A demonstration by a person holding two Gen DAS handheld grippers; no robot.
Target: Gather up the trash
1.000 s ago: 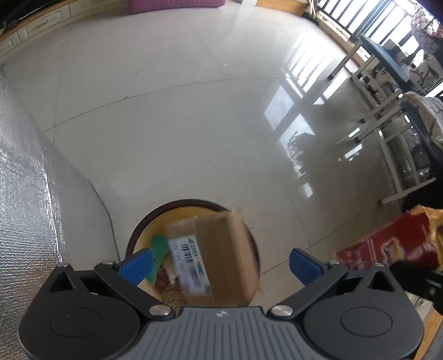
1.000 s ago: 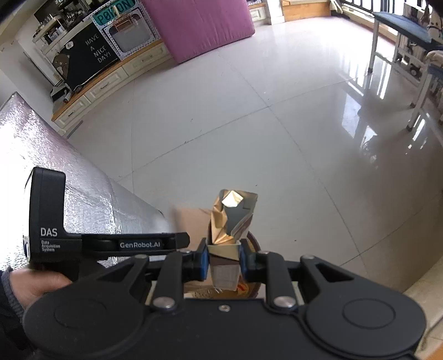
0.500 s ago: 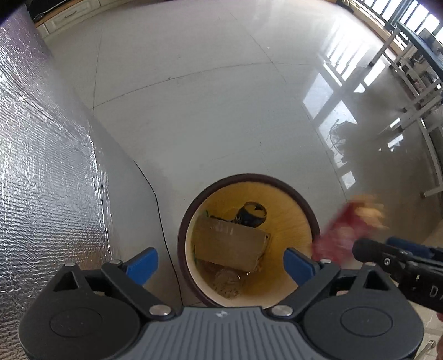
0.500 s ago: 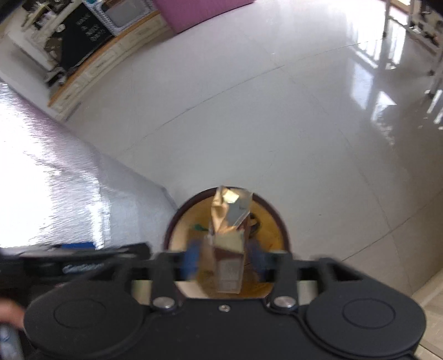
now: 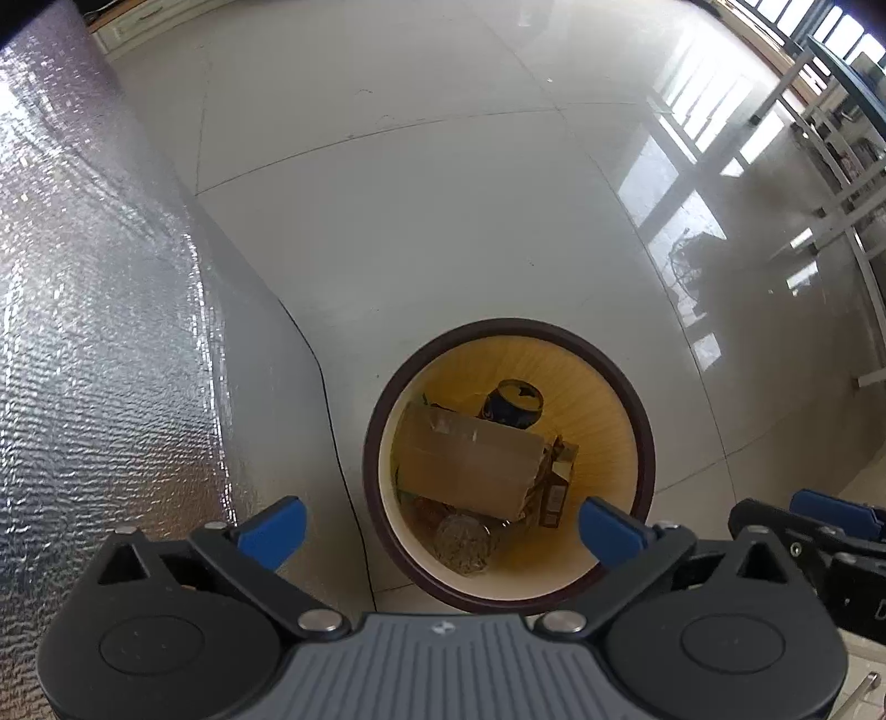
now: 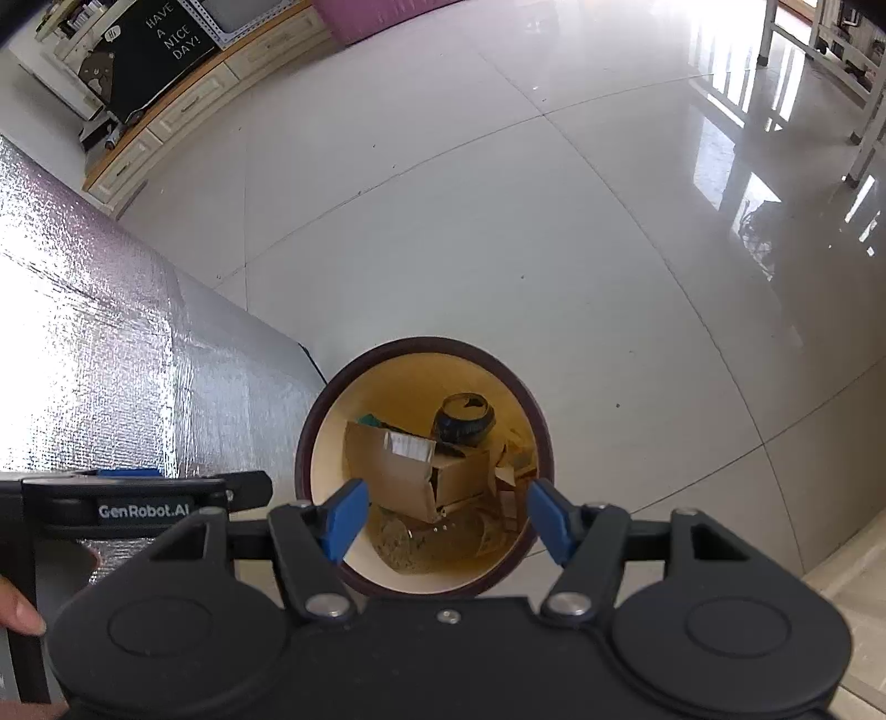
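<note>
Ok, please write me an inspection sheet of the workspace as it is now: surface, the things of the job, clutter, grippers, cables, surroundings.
Surface: glossy pale tiled floor; crinkled silver foil sheet on the left.
Job's things: round bin, dark rim, yellow inside, standing on the floor; it holds a cardboard box, a dark can, a small brown packet and a greyish lump.
Clutter: nothing seen on the floor near the bin.
Grippers: left gripper open and empty, above the bin; right gripper open and empty, also above the bin.
Cables: thin dark line along the foil edge, maybe a cable; cannot tell.
Surroundings: low cabinet with drawers, black sign "HAVE A NICE DAY!", white furniture legs.
</note>
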